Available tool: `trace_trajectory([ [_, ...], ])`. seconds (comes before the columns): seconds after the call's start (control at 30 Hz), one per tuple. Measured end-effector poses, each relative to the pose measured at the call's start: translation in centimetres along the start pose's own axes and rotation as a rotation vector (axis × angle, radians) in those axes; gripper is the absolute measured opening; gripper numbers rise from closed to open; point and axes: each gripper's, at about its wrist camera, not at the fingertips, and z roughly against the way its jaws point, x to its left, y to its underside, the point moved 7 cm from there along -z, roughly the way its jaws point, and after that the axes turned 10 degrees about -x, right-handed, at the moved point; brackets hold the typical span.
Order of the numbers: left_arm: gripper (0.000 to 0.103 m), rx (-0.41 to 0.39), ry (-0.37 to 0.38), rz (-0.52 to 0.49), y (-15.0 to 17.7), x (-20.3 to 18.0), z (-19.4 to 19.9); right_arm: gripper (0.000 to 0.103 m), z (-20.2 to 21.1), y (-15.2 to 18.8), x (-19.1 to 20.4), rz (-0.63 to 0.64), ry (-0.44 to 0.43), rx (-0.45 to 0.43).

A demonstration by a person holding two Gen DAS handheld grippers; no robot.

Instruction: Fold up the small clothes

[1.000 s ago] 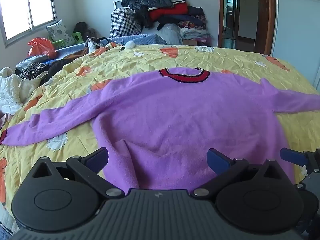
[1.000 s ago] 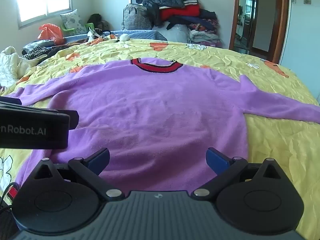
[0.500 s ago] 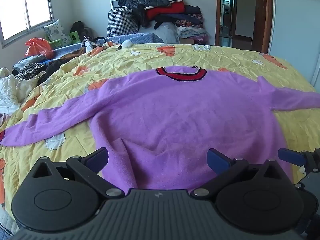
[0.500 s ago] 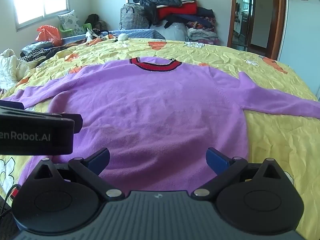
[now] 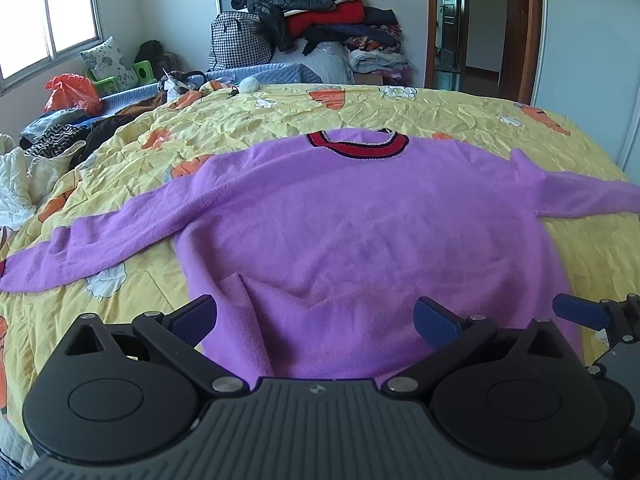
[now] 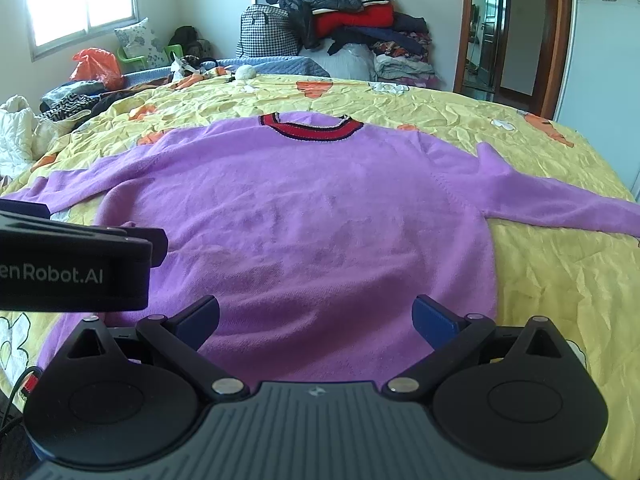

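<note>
Lying flat on the yellow bed (image 5: pixel 460 116), the purple sweater (image 5: pixel 360 232) has both sleeves spread, collar (image 5: pixel 357 148) far, hem near both claws. Risk, left to right: the raised ridge (image 5: pixel 240 292) near the left hem could get pinched with the hem and fold crooked; the loose knit may slip or drag the bedcover; right sleeve (image 6: pixel 560 204) could trail. Left claw (image 5: pixel 316 316) wide open, holds nothing, hovering over the hem. Right claw (image 6: pixel 316 316) wide open too, empty, contact unclear.
</note>
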Motion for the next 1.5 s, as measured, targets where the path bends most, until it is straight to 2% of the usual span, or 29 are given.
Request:
trace_trajectory([
  [0.47, 0.103, 0.007, 0.009, -0.016, 0.0, -0.3, -0.5, 0.103, -0.4, -0.1, -0.2, 0.005, -0.005, 0.008],
  [0.63, 0.103, 0.0, 0.013, -0.056, -0.1, -1.0, -0.6, 0.103, -0.6, -0.1, -0.2, 0.018, 0.0, 0.011],
  [1.2, 0.103, 0.018, 0.014, -0.04, -0.1, -0.9, -1.3, 0.103, -1.0, 0.3, -0.8, -0.001, -0.001, 0.028],
  [1.33, 0.103, -0.019, -0.013, -0.032, -0.7, -0.9, -1.6, 0.103, -1.2, -0.2, -2.1, 0.057, 0.066, -0.021],
  [1.4, 0.103, -0.007, 0.003, -0.022, -0.9, -1.1, -2.4, 0.103, -1.3, -0.3, -3.7, 0.066, 0.116, -0.031],
  [1.5, 0.103, 0.016, 0.009, -0.02, -1.2, -1.6, -3.4, 0.103, -1.8, -0.3, -6.3, 0.015, 0.138, -0.017],
])
